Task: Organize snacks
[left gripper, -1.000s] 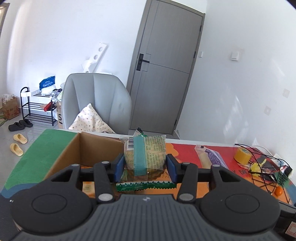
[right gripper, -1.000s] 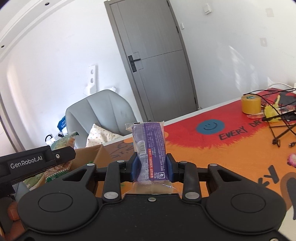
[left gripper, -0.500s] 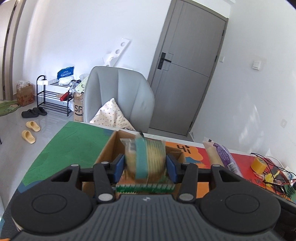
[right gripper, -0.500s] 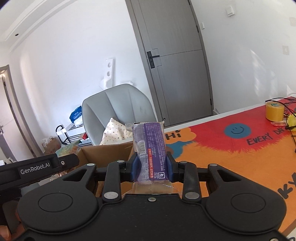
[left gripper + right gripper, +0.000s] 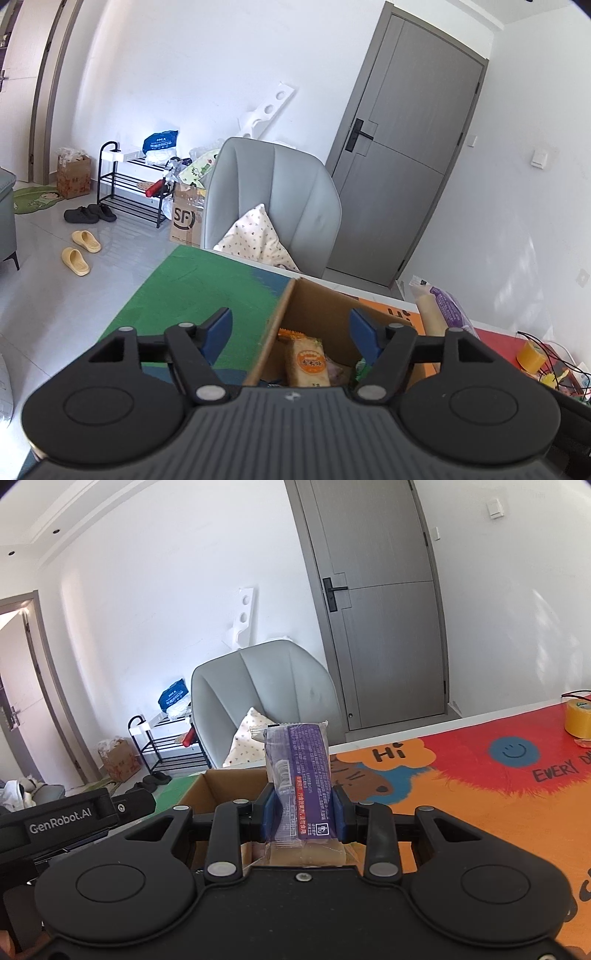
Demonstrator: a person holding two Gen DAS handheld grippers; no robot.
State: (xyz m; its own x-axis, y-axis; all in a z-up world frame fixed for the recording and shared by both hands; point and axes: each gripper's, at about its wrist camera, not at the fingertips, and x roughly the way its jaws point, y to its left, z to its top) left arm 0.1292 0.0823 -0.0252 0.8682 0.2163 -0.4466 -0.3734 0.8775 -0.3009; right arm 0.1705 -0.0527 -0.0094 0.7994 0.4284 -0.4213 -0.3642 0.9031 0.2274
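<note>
My left gripper [image 5: 291, 328] hangs over the open cardboard box [image 5: 280, 314], and its jaws are opening with nothing between them. Inside the box lies an orange snack pack [image 5: 307, 363] with other wrappers beside it. The green-banded snack it carried is out of sight. My right gripper [image 5: 301, 808] is shut on a purple-wrapped snack bar [image 5: 308, 779], held upright just right of the box [image 5: 221, 788]. That same purple bar [image 5: 441, 310] shows at the right in the left wrist view.
The box sits on a table with a green, orange and red mat [image 5: 480, 794]. A yellow tape roll [image 5: 578, 718] and cables lie at the far right. A grey chair [image 5: 273, 206] with a pillow stands behind the table; a shoe rack and slippers are on the floor.
Both grippers have moved left toward the box. The left jaws have spread and the green-banded snack has left them. The right gripper still holds the purple bar.
</note>
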